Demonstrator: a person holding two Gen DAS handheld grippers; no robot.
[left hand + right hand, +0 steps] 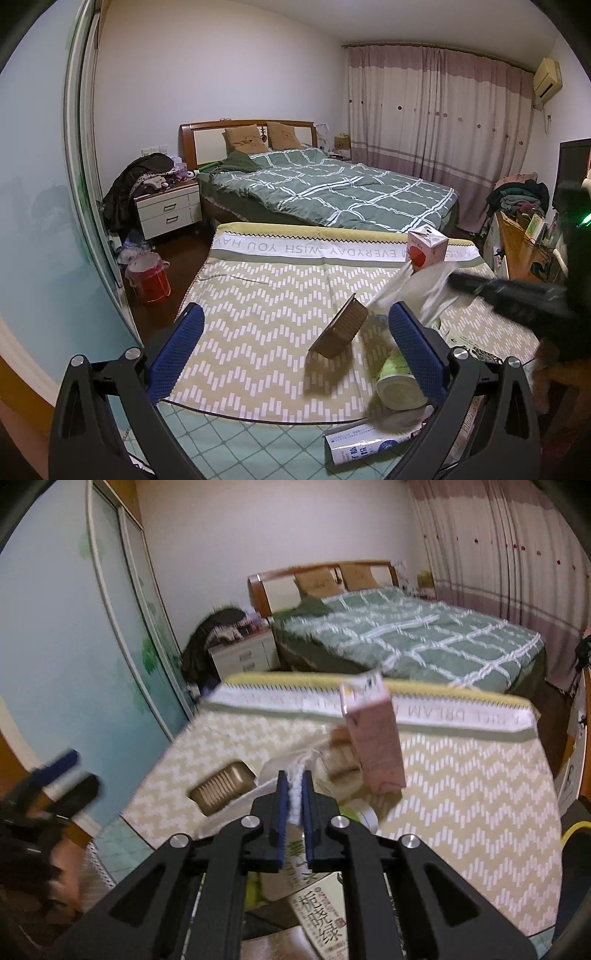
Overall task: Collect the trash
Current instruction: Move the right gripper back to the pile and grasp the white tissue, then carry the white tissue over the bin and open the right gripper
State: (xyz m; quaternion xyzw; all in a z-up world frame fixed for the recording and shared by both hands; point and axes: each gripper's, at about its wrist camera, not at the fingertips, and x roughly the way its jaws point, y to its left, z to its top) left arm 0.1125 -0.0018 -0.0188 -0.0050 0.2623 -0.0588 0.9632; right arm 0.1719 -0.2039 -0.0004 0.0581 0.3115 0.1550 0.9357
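Note:
My right gripper (294, 777) is shut on a bunched strip of thin white plastic bag (295, 794), held above the patterned tablecloth (461, 794). From the left wrist view the same bag (413, 291) stretches from the right gripper (456, 280) down toward a brown corrugated paper tray (340, 328). My left gripper (295, 310) stands open above the cloth with nothing between its pads. A pink carton (426, 249) stands upright at the far right; in the blurred right wrist view the carton (373, 738) sits just beyond the bag. A green and white cup (399, 380) lies on its side by the left gripper's right finger.
A red bin (147, 280) with a plastic liner stands on the floor, left of the table. A printed box (369, 443) lies at the table's near edge. Beyond are a bed (332, 188), a nightstand (170, 210) and a cluttered desk (517, 236) at right.

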